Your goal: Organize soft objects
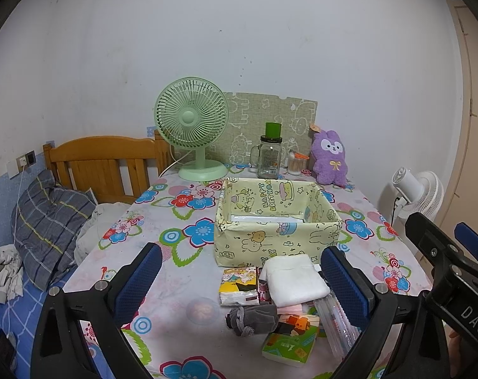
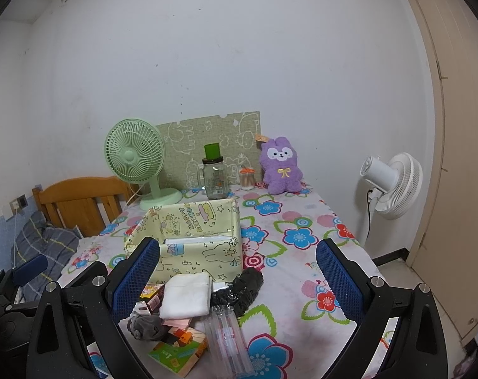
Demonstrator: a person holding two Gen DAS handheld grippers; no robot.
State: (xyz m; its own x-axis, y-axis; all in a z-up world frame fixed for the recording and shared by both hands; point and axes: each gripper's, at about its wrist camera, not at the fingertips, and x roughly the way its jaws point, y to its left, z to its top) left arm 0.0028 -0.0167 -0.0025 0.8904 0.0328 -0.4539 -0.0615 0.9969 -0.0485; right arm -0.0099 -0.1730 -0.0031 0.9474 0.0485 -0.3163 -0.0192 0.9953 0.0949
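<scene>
On the flowered tablecloth (image 1: 176, 271), a small heap of things lay just in front of a yellow fabric box (image 1: 277, 218) printed with cartoon animals. The left gripper (image 1: 242, 279) hung above the near edge of the table with its blue-padded fingers spread wide, holding nothing; the heap showed between them. The right gripper (image 2: 237, 279) was likewise wide open and empty, its fingers framing the same heap from the right side.

On top of the heap sat a folded white towel (image 1: 294, 279), resting partly against the front wall of the box. Left of it lay a tissue pack (image 1: 239, 285) with a cartoon print, and nearer the camera a grey pouch (image 1: 251, 315) with a drawstring. A green tissue pack (image 1: 291, 344) lay nearest, tilted, with a clear plastic tube (image 1: 337, 325) touching the towel's right side. In the right wrist view, a black crumpled bag (image 2: 239, 290) lay just right of the towel.

Inside the box, something flat and white lay on the bottom. At the far edge of the table stood a green desk fan (image 1: 193, 126), a glass jar (image 1: 269, 158) with a green cup on top, and a purple plush rabbit (image 1: 330, 158) leaning against the wall. A white standing fan (image 2: 392, 186) stood on the floor at the right.
</scene>
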